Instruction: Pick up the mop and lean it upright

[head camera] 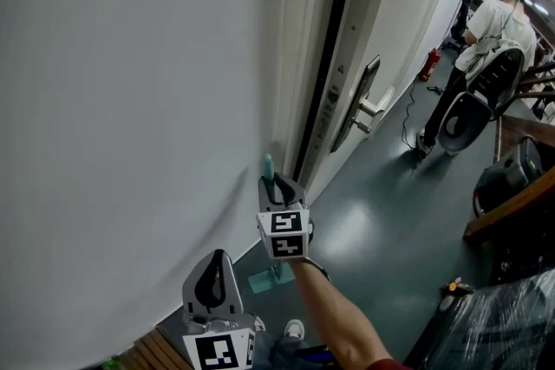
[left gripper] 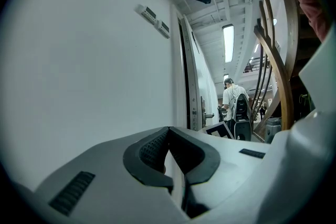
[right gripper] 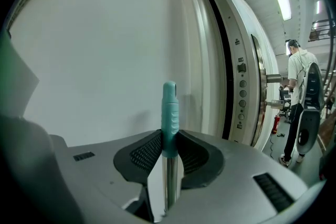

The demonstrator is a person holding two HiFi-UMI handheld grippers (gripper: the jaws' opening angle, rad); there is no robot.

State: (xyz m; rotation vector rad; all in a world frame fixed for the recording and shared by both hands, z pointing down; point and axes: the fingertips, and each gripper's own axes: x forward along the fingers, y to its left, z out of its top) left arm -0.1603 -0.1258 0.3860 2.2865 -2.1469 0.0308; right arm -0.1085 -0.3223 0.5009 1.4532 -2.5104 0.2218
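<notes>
The mop stands upright by the white wall (head camera: 130, 117). Its teal handle grip (right gripper: 169, 115) sticks up between the pads of my right gripper (right gripper: 169, 152), which is shut on it, with the metal pole (right gripper: 169, 181) running down below the jaws. In the head view the teal grip tip (head camera: 268, 165) shows just above the right gripper (head camera: 282, 191), and the teal mop head (head camera: 267, 279) rests on the floor below. My left gripper (head camera: 211, 282) hangs lower left, close to the wall, its jaws (left gripper: 169, 150) closed with nothing between them.
A door frame with a dark seam (head camera: 329, 65) and lever handle (head camera: 368, 104) is right of the mop. A person (head camera: 494, 22) stands far down the corridor by a wheeled machine (head camera: 473, 104). Wooden furniture (head camera: 512, 204) and a plastic-wrapped item (head camera: 507, 325) crowd the right side.
</notes>
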